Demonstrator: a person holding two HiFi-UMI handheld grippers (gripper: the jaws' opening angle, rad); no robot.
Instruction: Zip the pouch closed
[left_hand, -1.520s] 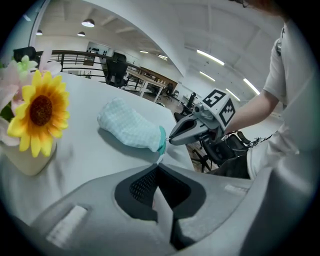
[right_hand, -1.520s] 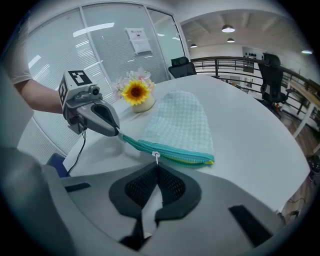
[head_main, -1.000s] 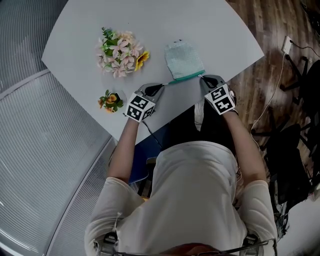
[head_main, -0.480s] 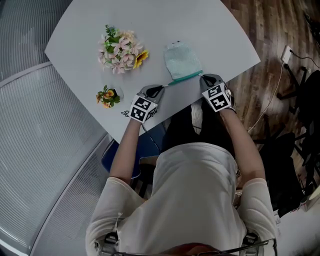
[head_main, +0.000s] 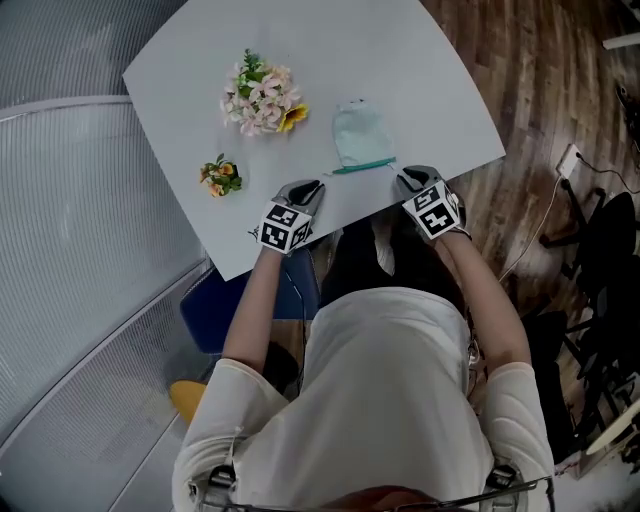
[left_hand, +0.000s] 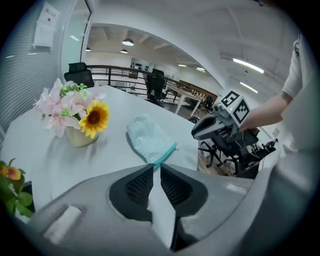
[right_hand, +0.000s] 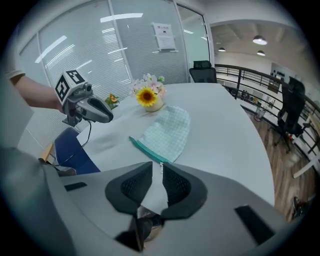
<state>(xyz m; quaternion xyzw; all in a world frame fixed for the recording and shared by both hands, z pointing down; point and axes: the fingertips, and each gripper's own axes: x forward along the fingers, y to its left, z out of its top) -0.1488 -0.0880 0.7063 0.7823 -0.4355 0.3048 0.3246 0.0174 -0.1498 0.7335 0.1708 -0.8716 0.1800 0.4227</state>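
Pouch (head_main: 360, 135) flat on table (head_main: 400, 60), zip (head_main: 362, 167) looks shut, so no holding: left gripper (head_main: 312, 186) jaws bit apart, right gripper (head_main: 403, 176) jaws opening, both empty.

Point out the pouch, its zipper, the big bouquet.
pale green checked fabric pouch (head_main: 360, 135), head view, middle of cloth body.
teal zipper strip (right_hand: 145, 149), right gripper view, midway along strip.
pink-and-yellow flower bouquet (head_main: 262, 100), head view, centre of blossoms.

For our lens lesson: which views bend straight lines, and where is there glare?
Left gripper view: fisheye, dark corners, railing bowed, lamps glaring. Right gripper view: same bending, light streaks on the glass wall. Head view: dimmer, little bending, table without glare.
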